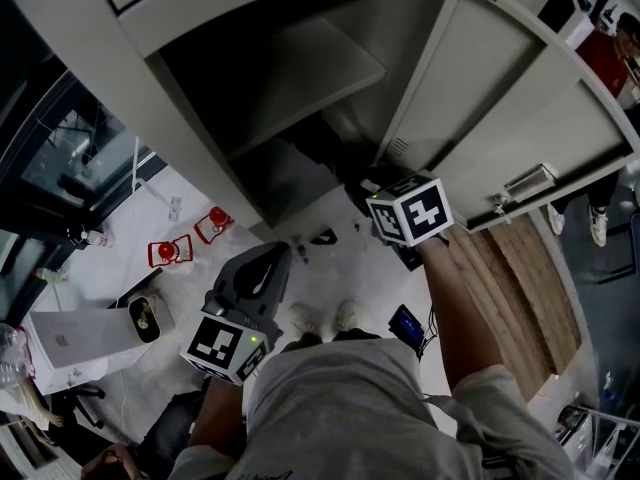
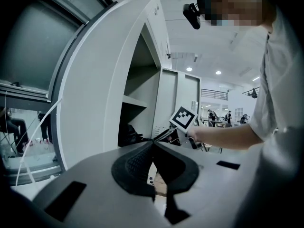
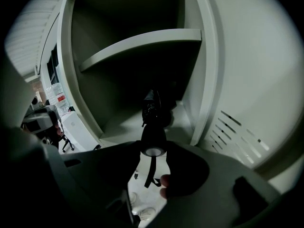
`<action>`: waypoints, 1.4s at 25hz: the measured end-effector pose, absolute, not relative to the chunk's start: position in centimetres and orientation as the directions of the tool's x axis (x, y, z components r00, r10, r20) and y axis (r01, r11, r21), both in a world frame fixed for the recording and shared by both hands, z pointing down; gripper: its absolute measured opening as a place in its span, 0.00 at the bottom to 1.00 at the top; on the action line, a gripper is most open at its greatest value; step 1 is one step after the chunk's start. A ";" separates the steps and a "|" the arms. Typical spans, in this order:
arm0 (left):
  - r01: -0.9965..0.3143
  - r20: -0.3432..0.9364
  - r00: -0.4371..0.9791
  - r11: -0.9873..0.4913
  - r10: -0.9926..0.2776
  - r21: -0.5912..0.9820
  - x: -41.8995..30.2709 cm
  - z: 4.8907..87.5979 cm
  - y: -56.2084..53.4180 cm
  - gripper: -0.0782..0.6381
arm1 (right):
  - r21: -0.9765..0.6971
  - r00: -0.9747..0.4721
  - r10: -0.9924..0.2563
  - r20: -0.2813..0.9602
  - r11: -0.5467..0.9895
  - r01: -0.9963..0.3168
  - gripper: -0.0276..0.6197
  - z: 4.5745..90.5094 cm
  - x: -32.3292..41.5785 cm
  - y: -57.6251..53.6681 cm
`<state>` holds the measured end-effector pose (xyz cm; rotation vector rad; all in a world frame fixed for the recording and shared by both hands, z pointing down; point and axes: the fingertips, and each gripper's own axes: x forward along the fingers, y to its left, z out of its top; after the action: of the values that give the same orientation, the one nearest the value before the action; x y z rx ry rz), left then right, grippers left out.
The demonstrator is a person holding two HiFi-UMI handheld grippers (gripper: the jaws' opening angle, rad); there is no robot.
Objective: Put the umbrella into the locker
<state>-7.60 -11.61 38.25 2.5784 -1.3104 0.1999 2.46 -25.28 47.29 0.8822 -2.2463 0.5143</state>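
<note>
Evidently the insertion step is in hand: the folded umbrella (image 3: pixel 152 113) is clenched by its handle in the right tool (image 3: pixel 153 146), with its far end pointed into the locker (image 3: pixel 211 56) beneath the shelf (image 3: pixel 142 44). The left tool (image 2: pixel 152 145) is held closed and empty. Next, a deeper push and a release are called for.

One umbrella (image 3: pixel 153 127), one locker (image 1: pixel 100 68) with one shelf (image 1: pixel 300 68) and one door (image 1: pixel 500 98), two tools (image 1: pixel 272 258) (image 1: pixel 362 183), two red items (image 1: pixel 170 251) (image 1: pixel 212 223)
</note>
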 end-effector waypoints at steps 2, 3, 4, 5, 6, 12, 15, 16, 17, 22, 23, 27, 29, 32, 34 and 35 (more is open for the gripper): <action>-0.810 0.228 0.586 -0.566 -0.778 0.153 -7.8 38.3 -11.7 0.13 | -0.115 -0.553 -0.448 0.703 0.695 -0.710 0.33 47.4 2.3 -25.5; -0.811 0.227 0.585 -0.564 -0.779 0.155 -7.9 38.3 -11.7 0.13 | -0.115 -0.552 -0.448 0.703 0.695 -0.710 0.33 47.5 2.2 -25.7; -0.812 0.228 0.584 -0.563 -0.779 0.157 -8.0 38.3 -11.8 0.13 | -0.115 -0.552 -0.447 0.704 0.695 -0.710 0.33 47.5 2.1 -25.8; -0.813 0.230 0.583 -0.561 -0.779 0.158 -8.0 38.3 -11.8 0.13 | -0.115 -0.552 -0.446 0.705 0.695 -0.710 0.33 47.6 2.0 -25.9; -0.813 0.233 0.582 -0.560 -0.779 0.159 -8.1 38.3 -11.8 0.13 | -0.116 -0.552 -0.446 0.705 0.695 -0.710 0.33 47.7 1.9 -26.0; -0.816 0.238 0.578 -0.555 -0.781 0.159 -8.7 38.5 -12.0 0.13 | -0.115 -0.551 -0.444 0.707 0.697 -0.708 0.33 47.9 1.1 -26.9; -0.818 0.240 0.576 -0.554 -0.782 0.158 -8.9 38.5 -12.2 0.13 | -0.113 -0.552 -0.445 0.706 0.698 -0.707 0.33 47.9 0.7 -27.4; -0.818 0.247 0.575 -0.552 -0.780 0.159 -9.0 38.7 -12.2 0.13 | -0.113 -0.552 -0.445 0.705 0.698 -0.707 0.33 48.0 0.5 -27.5; -0.819 0.251 0.574 -0.551 -0.780 0.160 -9.1 38.8 -12.2 0.13 | -0.113 -0.552 -0.444 0.706 0.698 -0.707 0.33 48.0 0.4 -27.7; -0.820 0.231 0.572 -0.551 -0.787 0.155 -9.3 38.4 -12.6 0.13 | -0.114 -0.549 -0.436 0.713 0.701 -0.704 0.33 48.5 -0.1 -28.3; -0.821 0.231 0.571 -0.549 -0.788 0.156 -9.4 38.4 -12.7 0.13 | -0.114 -0.549 -0.435 0.714 0.701 -0.704 0.33 48.6 -0.2 -28.4; -0.823 0.238 0.567 -0.545 -0.788 0.159 -9.7 38.6 -12.8 0.13 | -0.114 -0.547 -0.430 0.719 0.703 -0.702 0.33 48.9 -0.4 -28.7; -0.825 0.247 0.565 -0.542 -0.787 0.162 -9.8 38.8 -12.7 0.13 | -0.113 -0.543 -0.427 0.722 0.703 -0.703 0.33 49.2 -0.4 -28.8; -0.824 0.250 0.567 -0.542 -0.785 0.166 -9.8 38.8 -12.8 0.13 | -0.108 -0.539 -0.425 0.727 0.704 -0.702 0.33 49.5 -0.4 -28.8; -0.822 0.245 0.569 -0.545 -0.785 0.163 -9.7 38.6 -12.8 0.13 | -0.104 -0.536 -0.425 0.729 0.705 -0.702 0.33 49.7 -0.3 -28.8; -0.822 0.244 0.570 -0.547 -0.784 0.160 -9.7 38.6 -12.9 0.13 | -0.103 -0.535 -0.426 0.730 0.705 -0.701 0.33 49.8 -0.3 -28.8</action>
<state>-9.68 -12.86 38.61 2.5485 -1.3314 0.2094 -0.35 -28.76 49.76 0.8540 -2.2098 0.5074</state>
